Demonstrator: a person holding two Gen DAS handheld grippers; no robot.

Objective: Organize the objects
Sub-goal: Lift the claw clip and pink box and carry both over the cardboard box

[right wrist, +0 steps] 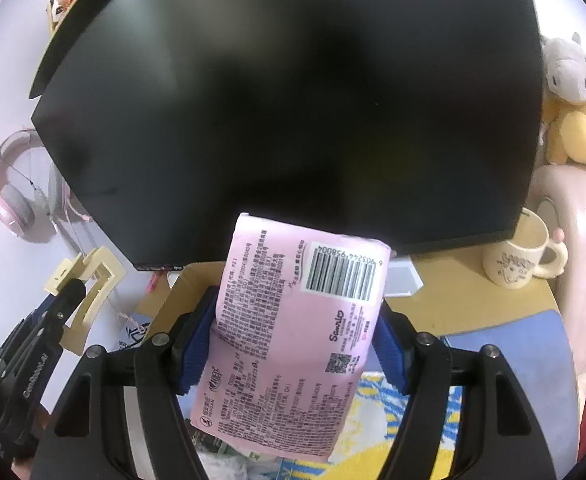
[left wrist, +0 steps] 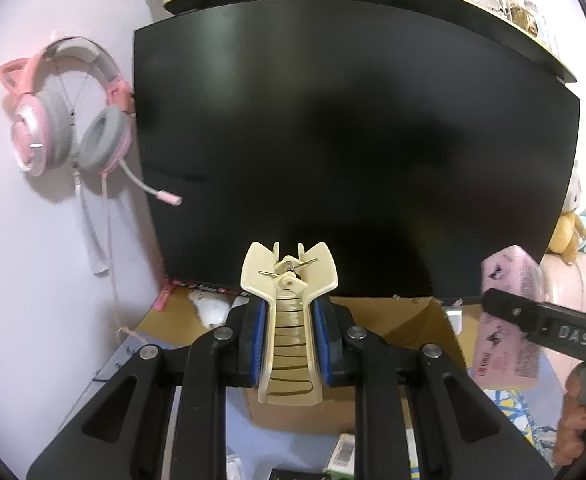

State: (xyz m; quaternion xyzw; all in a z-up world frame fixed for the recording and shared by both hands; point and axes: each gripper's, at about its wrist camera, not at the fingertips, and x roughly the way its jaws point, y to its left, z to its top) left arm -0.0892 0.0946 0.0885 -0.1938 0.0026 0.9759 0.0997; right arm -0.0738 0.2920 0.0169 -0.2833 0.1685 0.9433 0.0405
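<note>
monitor (left wrist: 353,152) just behind cardboard box (left wrist: 413,316), headset (left wrist: 69,120) beside

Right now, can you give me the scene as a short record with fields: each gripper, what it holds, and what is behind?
left gripper: shut on the cream hair claw clip
right gripper: shut on the pink tissue pack, barcode side facing the camera
below the grippers: open cardboard box
behind: black monitor, screen dark
left wall: pink cat-ear headset hanging
right of monitor: cream mug, upright; plush toys
</note>
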